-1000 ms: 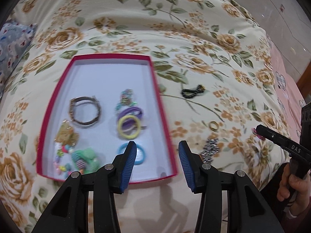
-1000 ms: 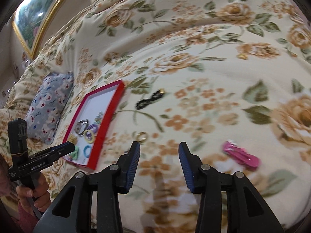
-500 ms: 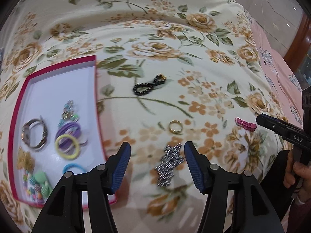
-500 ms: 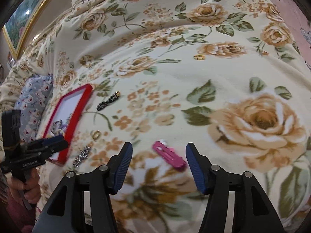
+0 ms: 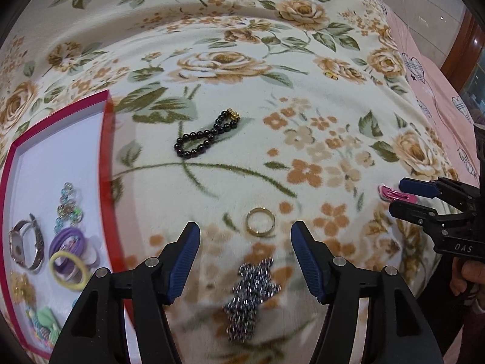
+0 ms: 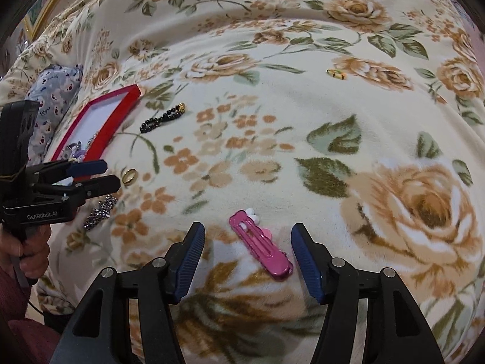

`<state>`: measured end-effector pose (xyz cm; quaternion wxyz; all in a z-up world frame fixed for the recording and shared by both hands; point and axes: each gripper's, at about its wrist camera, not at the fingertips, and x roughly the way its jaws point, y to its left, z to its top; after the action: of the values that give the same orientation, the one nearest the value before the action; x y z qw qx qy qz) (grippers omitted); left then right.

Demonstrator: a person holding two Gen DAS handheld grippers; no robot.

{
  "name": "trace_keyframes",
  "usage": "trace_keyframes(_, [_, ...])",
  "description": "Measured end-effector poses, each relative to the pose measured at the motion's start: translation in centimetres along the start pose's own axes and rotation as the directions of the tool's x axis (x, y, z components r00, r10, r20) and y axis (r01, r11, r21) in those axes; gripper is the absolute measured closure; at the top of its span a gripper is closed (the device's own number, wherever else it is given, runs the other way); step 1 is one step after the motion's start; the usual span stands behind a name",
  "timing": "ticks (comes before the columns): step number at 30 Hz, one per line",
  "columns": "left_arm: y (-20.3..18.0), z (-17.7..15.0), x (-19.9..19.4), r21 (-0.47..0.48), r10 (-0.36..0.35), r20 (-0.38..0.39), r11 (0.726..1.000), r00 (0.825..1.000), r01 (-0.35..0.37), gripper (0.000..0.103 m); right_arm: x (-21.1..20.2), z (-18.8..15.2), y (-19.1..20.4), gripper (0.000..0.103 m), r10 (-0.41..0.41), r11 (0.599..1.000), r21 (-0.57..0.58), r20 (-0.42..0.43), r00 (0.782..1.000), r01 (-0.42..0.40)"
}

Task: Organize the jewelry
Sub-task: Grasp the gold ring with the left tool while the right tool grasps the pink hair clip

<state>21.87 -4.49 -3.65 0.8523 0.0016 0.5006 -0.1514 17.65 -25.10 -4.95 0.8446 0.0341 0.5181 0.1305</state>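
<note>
My left gripper [image 5: 245, 236] is open above a silver sparkly chain piece [image 5: 253, 298] that lies between its fingers, with a gold ring [image 5: 260, 222] just ahead. A black bead bracelet [image 5: 206, 138] lies farther off. The red-rimmed white tray [image 5: 109, 163] at left holds a watch [image 5: 25, 247], purple [image 5: 65, 241] and yellow [image 5: 68, 270] hair ties and other pieces. My right gripper [image 6: 247, 238] is open around a pink hair clip [image 6: 260, 248] on the blanket. The tray [image 6: 116, 121], bracelet [image 6: 162, 118] and ring [image 6: 129, 176] also show in the right wrist view.
Everything lies on a soft floral blanket [image 5: 242, 60]. A small gold earring [image 6: 336, 74] lies far back on the blanket. A blue patterned pillow [image 6: 51, 91] sits behind the tray. A pink sheet [image 5: 439, 91] borders the blanket on the right.
My left gripper has swung right from over the tray to the silver chain piece. My right gripper has moved right and closed in around the pink hair clip.
</note>
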Motion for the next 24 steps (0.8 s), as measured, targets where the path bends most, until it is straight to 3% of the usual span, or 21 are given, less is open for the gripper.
trace_keyframes(5, [-0.4, 0.4, 2.1, 0.014, 0.0, -0.023, 1.0, 1.0, 0.0, 0.043, 0.6, -0.1, 0.1, 0.045, -0.012, 1.0, -0.014, -0.017, 1.0, 0.012])
trace_keyframes(9, [-0.6, 0.6, 2.9, 0.019, -0.001, -0.016, 1.0, 1.0, 0.002, 0.055, 0.6, -0.3, 0.7, 0.075, -0.051, 0.998, -0.039, -0.011, 0.999, 0.051])
trace_keyframes(11, [-0.6, 0.6, 3.1, 0.019, -0.01, -0.012, 1.0, 1.0, 0.01, 0.069, 0.7, -0.4, 0.7, 0.084, -0.047, 0.998, -0.031, -0.01, 0.999, 0.047])
trace_keyframes(13, [-0.4, 0.5, 3.0, 0.017, -0.022, -0.011, 1.0, 1.0, 0.023, 0.08, 0.6, -0.4, 0.8, 0.084, -0.047, 0.999, -0.025, -0.001, 0.999, 0.047])
trace_keyframes(24, [1.1, -0.6, 0.4, -0.024, -0.042, 0.033, 0.999, 0.999, 0.043, 0.081, 0.1, 0.0, 3.1, 0.084, 0.081, 0.995, 0.047, 0.058, 0.995, -0.084])
